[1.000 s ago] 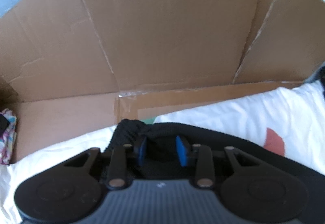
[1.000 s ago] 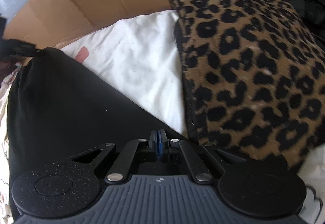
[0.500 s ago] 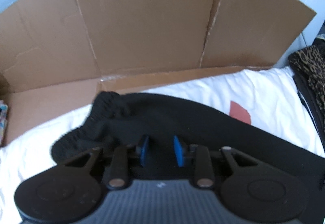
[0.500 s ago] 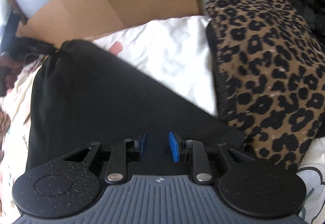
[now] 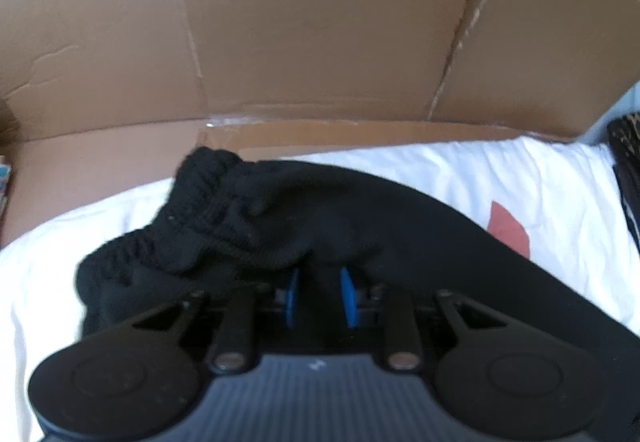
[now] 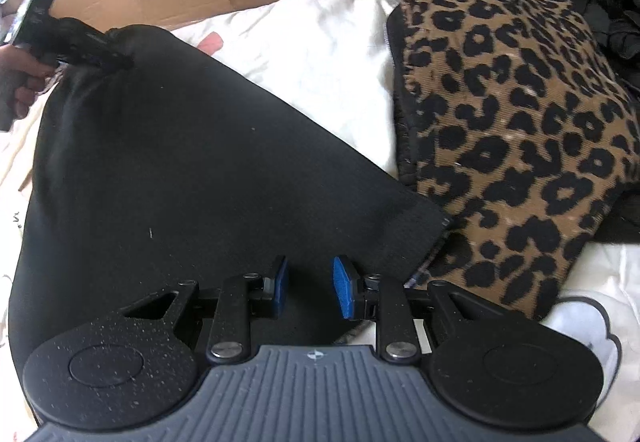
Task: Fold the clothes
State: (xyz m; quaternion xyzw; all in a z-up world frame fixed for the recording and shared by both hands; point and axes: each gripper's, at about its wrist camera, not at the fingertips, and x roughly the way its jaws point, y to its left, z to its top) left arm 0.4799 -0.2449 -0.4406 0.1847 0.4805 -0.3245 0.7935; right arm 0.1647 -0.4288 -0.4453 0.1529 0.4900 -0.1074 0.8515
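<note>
Since a second ago our right gripper (image 6: 308,292) has let go of the black garment's (image 6: 180,169) hem and now stands apart above it. Our left gripper (image 5: 319,296) is closing, bunched waistband (image 5: 192,226) between its pads. The garment lies on white bedding (image 6: 320,61), beside a leopard-print cloth (image 6: 512,93).

1. Black pants (image 6: 180,145), black all over.
2. White sheet (image 5: 540,177) with one red patch (image 5: 509,228).
3. Brown cardboard (image 5: 300,21), plain.
4. Leopard cloth (image 6: 512,113): tan with black spots.
5. Blue pads (image 6: 343,292) on black grippers.
6. Grey ribbed body on right gripper (image 6: 310,292).
</note>
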